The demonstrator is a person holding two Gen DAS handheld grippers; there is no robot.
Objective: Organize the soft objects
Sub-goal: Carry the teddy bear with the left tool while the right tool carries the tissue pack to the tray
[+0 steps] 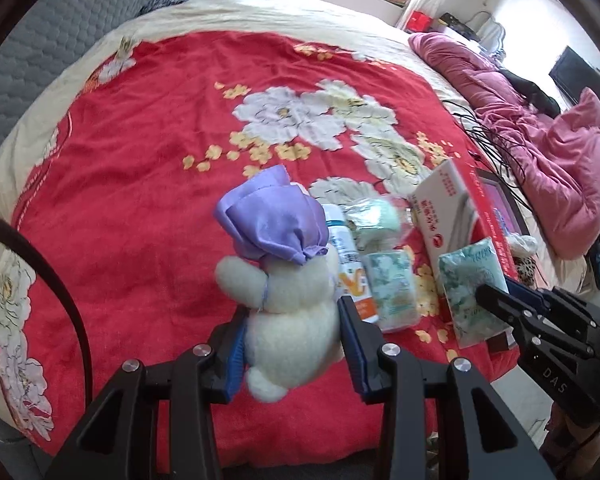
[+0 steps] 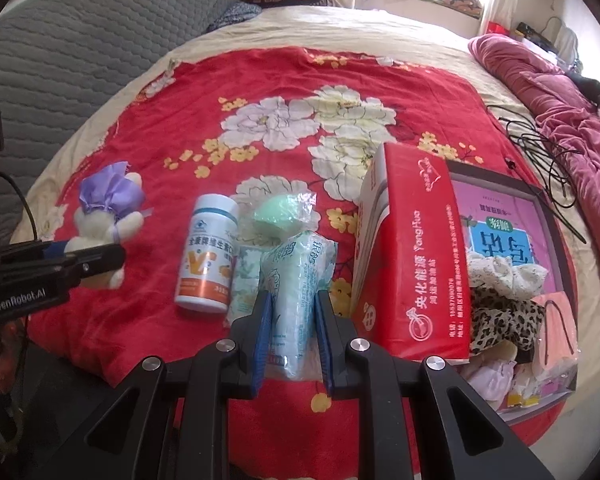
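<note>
Nearest my left gripper [image 1: 292, 344], the white plush bear [image 1: 288, 320] sat pinched between its blue pads on the red floral blanket [image 1: 140, 184]. My right gripper [image 2: 290, 332] clamped a tissue pack [image 2: 296, 292], with the vitamin bottle [image 2: 210, 256] left and the red box [image 2: 412, 260] right.

The left gripper [image 1: 292, 344] reached forward from the near edge, its blue-padded fingers [image 1: 236, 356] spread wide and pressed against either side of a white plush toy [image 1: 292, 320]. To its right, the right gripper [image 2: 291, 332] also pointed away toward the far side, its jaws closed in on a pale green tissue pack [image 2: 296, 296] held upright between the blue pads [image 2: 262, 332]. Both grippers sat level, near each other, side by side.
</note>
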